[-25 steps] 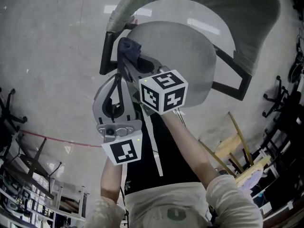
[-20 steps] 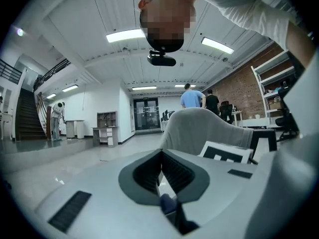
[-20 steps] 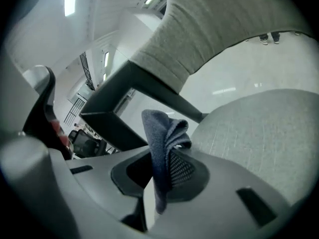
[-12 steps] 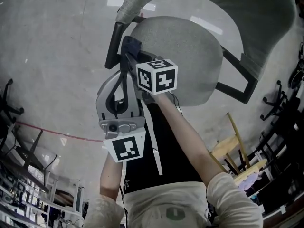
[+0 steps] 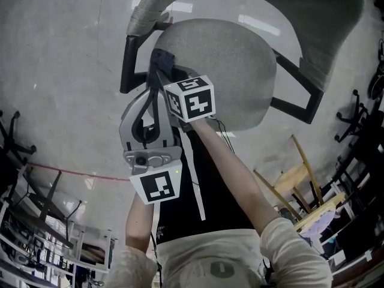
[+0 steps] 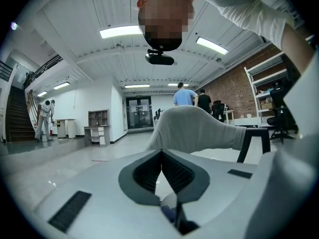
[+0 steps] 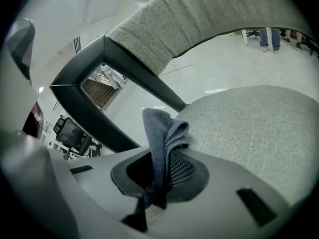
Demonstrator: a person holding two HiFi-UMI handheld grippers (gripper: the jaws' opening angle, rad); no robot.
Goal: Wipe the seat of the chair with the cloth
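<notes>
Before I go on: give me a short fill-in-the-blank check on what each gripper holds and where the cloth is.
1. The right gripper is shut on the cloth, which is dark ____ in colour.
2. The left gripper has its jaws together and holds ____.
3. The cloth is at the edge of the chair's grey ____, near the black armrest frame.

Missing words: blue; nothing; seat.

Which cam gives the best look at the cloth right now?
Right gripper view: the cloth fills the centre, pinched in the right hand-held gripper by the seat edge, folds visible. Head view shows only a dark scrap of it beyond the marker cube. Left gripper view doesn't clearly show it.
</notes>
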